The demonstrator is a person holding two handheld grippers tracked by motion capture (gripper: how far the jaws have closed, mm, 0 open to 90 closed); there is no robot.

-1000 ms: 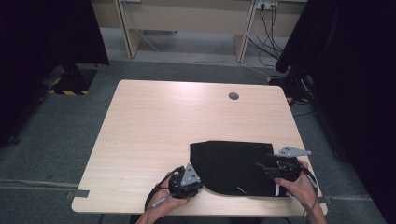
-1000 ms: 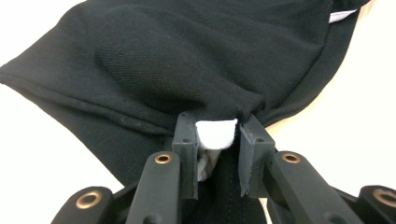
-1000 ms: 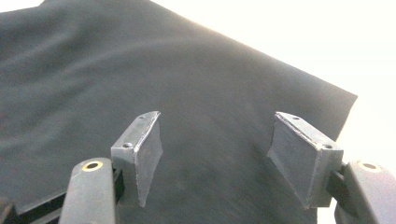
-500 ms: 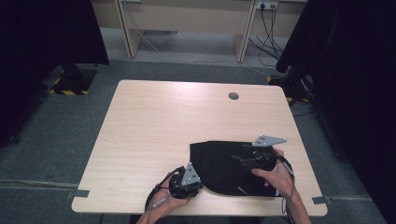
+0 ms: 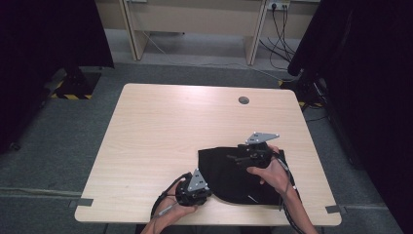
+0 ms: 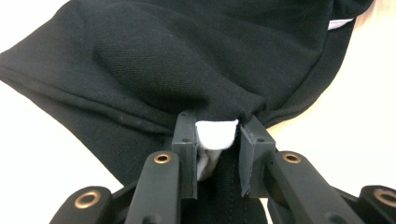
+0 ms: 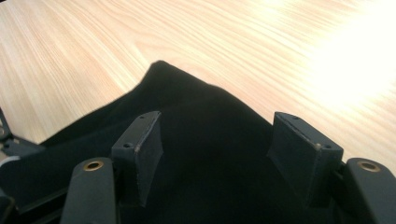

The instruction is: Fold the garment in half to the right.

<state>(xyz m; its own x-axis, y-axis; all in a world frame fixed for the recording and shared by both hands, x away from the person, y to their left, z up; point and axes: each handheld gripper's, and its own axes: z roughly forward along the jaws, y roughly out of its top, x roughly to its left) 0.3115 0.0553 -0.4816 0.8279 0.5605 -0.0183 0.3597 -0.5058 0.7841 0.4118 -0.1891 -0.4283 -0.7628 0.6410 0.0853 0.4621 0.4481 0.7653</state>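
Slippage was risked: black cloth (image 5: 243, 178) was pinched by the left tool (image 6: 217, 135); the right tool (image 7: 224, 140), spread above the cloth, could drag it loose.

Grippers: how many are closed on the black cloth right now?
1. The left gripper pinches the black cloth at its near edge; the right gripper hangs open over the cloth's far part.

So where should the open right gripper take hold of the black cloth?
Probably the far pointed corner of the black cloth: it lies flat just ahead of the right gripper. Come from above, jaws astride its edge; the left gripper already pinches the near edge.
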